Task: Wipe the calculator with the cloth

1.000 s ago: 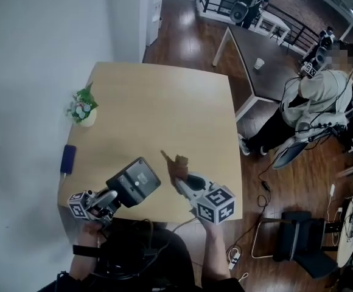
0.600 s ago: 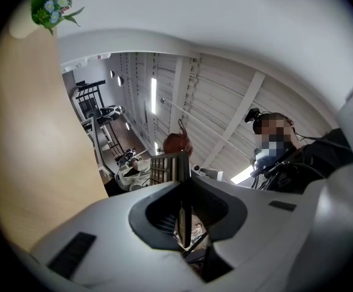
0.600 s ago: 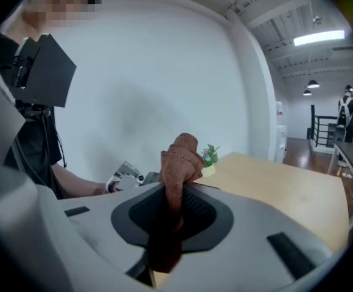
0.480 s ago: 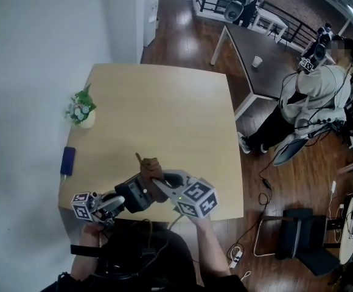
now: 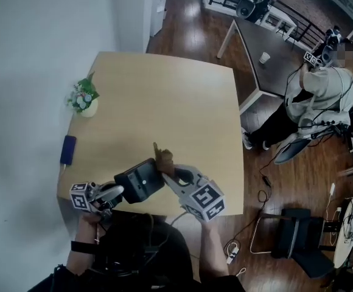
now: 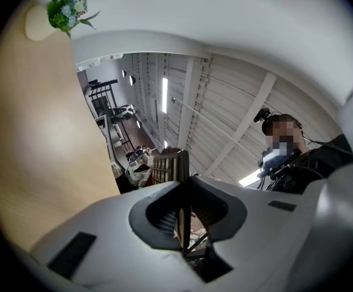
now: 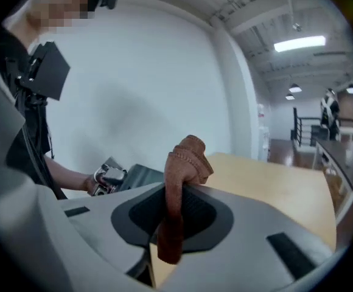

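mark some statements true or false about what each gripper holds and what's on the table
The left gripper is shut on the calculator. True.
The right gripper is empty. False: it clamps the brown cloth.
The flower pot stands at the right edge of the table in the head view. False: it stands at the left edge.
A blue object lies at the table's left edge. True.

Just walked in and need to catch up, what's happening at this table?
A person holds a gripper in each hand over the table. The left gripper is clamped on a calculator, holding it over the table's near edge. The right gripper pinches a brown cloth at the calculator's far right corner. Whether the cloth touches it is unclear.
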`<state>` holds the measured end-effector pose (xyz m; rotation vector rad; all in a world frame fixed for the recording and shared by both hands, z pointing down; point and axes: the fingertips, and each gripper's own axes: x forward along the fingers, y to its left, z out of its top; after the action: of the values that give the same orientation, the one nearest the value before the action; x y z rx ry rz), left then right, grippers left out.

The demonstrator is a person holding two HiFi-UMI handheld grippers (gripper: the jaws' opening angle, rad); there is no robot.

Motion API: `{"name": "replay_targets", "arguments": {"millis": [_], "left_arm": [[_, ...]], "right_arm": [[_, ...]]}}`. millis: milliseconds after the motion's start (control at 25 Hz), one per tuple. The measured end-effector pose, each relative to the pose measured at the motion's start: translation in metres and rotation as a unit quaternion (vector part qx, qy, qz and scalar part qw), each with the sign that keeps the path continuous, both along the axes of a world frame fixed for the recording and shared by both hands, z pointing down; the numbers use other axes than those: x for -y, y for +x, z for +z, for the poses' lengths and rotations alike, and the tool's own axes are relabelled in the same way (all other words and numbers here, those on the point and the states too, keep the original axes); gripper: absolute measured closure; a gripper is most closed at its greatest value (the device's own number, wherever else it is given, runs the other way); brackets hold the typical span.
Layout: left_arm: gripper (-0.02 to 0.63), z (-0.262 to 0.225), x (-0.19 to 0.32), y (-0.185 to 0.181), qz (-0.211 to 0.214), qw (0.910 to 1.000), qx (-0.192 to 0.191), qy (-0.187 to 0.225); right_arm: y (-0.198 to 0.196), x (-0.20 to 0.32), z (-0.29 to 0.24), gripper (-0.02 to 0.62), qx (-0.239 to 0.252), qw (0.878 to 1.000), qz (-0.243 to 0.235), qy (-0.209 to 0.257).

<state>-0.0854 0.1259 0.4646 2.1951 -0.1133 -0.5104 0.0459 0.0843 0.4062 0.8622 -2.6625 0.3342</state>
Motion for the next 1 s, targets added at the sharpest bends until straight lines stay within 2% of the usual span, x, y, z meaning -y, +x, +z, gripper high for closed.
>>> {"name": "replay_targets", "arguments": {"millis": [120,280,440,560,640,680,760,840,920,1000], "left_arm": [[0.551,-0.003,0.005,0.015,0.014,0.9997,0.017,-0.003],[0.549,-0.007,0.017,0.026,0.008,0.9997,0.017,-0.017],[0.551,-0.01,0.033,0.01,-0.026,0.9987,-0.021,-0.037],[0.551,-0.004,0.038,0.002,-0.042,0.9981,-0.009,-0.044],[0.551,0.001,0.037,0.001,-0.04,0.9981,0.007,-0.046],[0.551,0.002,0.035,0.001,-0.038,0.9982,0.012,-0.045],[0.551,0.002,0.033,0.004,-0.034,0.9984,0.017,-0.042],[0.551,0.003,0.032,0.008,-0.029,0.9987,0.02,-0.036],[0.551,0.003,0.032,0.015,-0.022,0.999,0.025,-0.029],[0.551,0.001,0.031,0.019,-0.019,0.9992,0.024,-0.025]], "right_arm": [[-0.047,-0.003,-0.033,0.528,-0.044,0.992,-0.077,0.089],[-0.077,-0.012,-0.013,0.528,-0.16,0.965,-0.142,0.149],[-0.075,-0.046,0.013,0.529,-0.218,0.943,-0.2,0.154],[-0.058,-0.076,0.051,0.528,-0.274,0.924,-0.244,0.107],[-0.043,-0.08,0.06,0.529,-0.286,0.926,-0.235,0.077],[-0.038,-0.075,0.053,0.529,-0.277,0.933,-0.218,0.073],[-0.037,-0.053,0.019,0.529,-0.232,0.954,-0.17,0.086],[-0.045,-0.02,-0.02,0.529,-0.192,0.966,-0.12,0.124],[-0.06,0.007,-0.042,0.528,-0.183,0.965,-0.095,0.162],[-0.078,0.016,-0.037,0.529,-0.197,0.959,-0.111,0.17]]}}
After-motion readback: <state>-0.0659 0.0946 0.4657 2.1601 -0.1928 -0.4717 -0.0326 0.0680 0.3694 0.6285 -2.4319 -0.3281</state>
